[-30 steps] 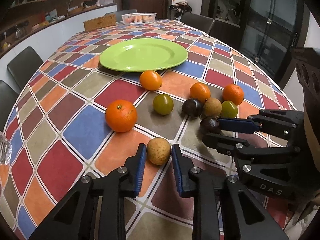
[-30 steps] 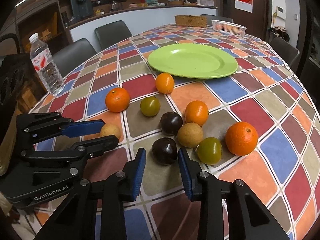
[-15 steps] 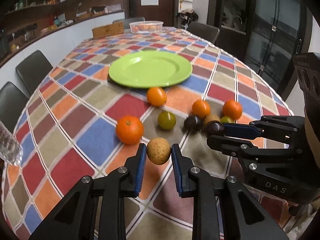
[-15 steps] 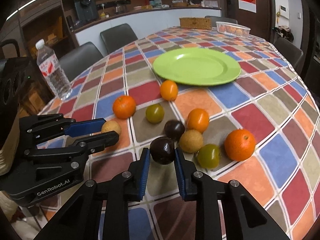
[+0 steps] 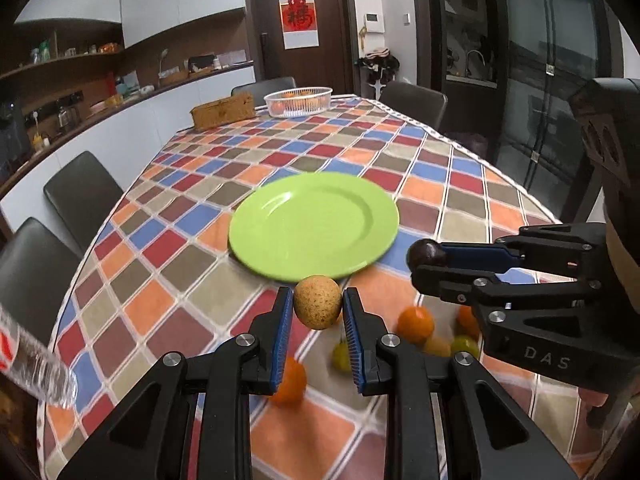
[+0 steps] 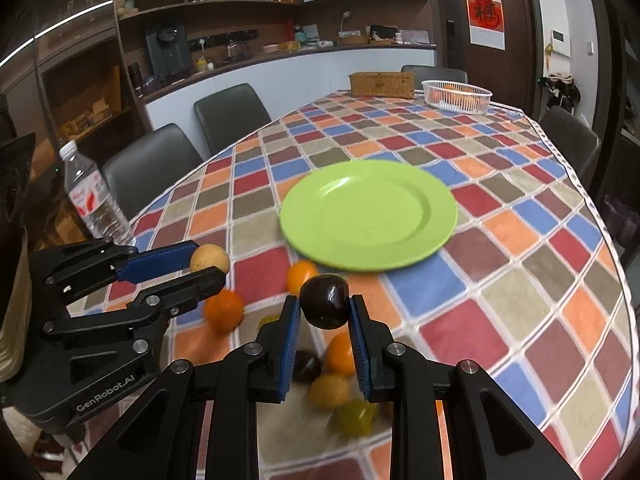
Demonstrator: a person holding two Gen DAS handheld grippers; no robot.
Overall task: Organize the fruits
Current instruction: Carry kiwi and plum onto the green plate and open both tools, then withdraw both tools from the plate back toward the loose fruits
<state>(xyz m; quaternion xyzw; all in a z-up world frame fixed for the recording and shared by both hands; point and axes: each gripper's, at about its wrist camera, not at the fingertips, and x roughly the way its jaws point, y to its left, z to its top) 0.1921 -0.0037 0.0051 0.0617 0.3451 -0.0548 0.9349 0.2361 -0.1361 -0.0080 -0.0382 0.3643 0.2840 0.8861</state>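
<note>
- Left claw (image 5: 318, 308) grips one tan fruit (image 5: 318, 307), held clear above the counter (image 5: 168, 280), short of the green plate (image 5: 316, 224).
- Right claw (image 6: 325, 307) grips one dark plum (image 6: 325, 306), likewise airborne near the plate's front rim.
- Recommended: carry both level over the plate, lower until touching, release well apart so neither rolls.
- Count: one plate, empty; two fruits held; roughly seven loose below, blurred, so uncertain.

Dark wooden door (image 5: 301, 24) with a red paper hanging (image 5: 298, 14) stands in the far wall, straight ahead of the tongs. Dark upholstered chairs (image 6: 230, 114) line the checked-cloth counter (image 5: 404, 152). White base cabinets (image 6: 280, 72) and wooden shelving (image 6: 208, 4) run beyond the chairs; glass doors (image 5: 556, 80) stand opposite.
</note>
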